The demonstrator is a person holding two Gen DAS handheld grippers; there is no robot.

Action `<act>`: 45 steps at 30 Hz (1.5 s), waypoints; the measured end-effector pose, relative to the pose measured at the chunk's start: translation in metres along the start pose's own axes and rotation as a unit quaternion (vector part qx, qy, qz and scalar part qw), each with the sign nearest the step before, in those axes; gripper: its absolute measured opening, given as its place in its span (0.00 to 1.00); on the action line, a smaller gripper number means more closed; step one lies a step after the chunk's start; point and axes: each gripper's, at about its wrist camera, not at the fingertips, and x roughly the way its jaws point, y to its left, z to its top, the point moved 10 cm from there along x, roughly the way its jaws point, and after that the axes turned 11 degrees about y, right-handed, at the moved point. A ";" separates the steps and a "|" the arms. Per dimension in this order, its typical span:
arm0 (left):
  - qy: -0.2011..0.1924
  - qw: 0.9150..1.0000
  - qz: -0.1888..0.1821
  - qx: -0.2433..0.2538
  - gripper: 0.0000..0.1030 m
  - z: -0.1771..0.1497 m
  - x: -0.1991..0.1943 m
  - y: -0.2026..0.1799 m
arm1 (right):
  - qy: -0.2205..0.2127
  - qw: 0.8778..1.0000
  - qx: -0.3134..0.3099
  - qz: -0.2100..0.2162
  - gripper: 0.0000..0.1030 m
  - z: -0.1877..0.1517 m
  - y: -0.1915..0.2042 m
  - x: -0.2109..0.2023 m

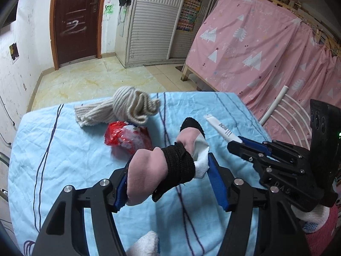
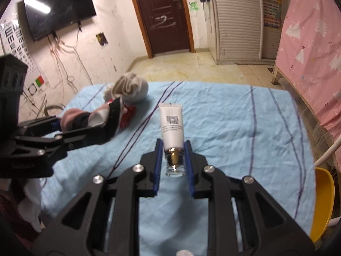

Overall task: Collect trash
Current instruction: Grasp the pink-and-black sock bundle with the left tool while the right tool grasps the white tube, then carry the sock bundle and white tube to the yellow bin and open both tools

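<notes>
**Left wrist view: both grippers loaded above the blue sheet**

Left wrist view first: our left gripper (image 1: 170,178) is clamped on a pink sock bundle (image 1: 147,170) wrapped with a black band, the blue pads pressing it from both sides at lower centre. We judge the wide grip suits so soft and bulky a thing; a white scrap hangs out toward the right pad. At right of that frame, our right gripper (image 1: 235,144) comes in from the edge, clenched on a white tube (image 1: 221,128) that juts up and left.

From the right wrist view we see why the tube sits so: the right gripper (image 2: 173,155) pinches it at the neck beside its gold collar, with the clear cap toward the camera and the white tube (image 2: 172,125) pointing away at centre frame. Held by the firm end, it should not squash.

Outward, near the upper left of the light blue sheet (image 1: 64,149), a red wrapper (image 1: 127,138) lies touching a cream knitted bundle (image 1: 127,106) just behind it. We take the wrapper for trash not yet collected. No bin shows in either view.
</notes>
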 end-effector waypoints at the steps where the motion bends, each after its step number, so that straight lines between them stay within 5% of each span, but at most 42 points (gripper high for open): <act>1: -0.002 1.000 0.000 0.003 0.54 0.000 -0.002 -0.003 | -0.009 1.000 0.004 0.000 0.18 0.001 -0.004 -0.007; 27: -0.003 0.997 -0.004 0.081 0.54 0.028 0.007 -0.155 | -0.121 0.979 0.158 -0.037 0.19 -0.050 -0.178 -0.107; 45: 0.021 0.984 -0.015 0.174 0.54 0.044 0.057 -0.293 | -0.136 0.953 0.264 -0.050 0.19 -0.102 -0.289 -0.109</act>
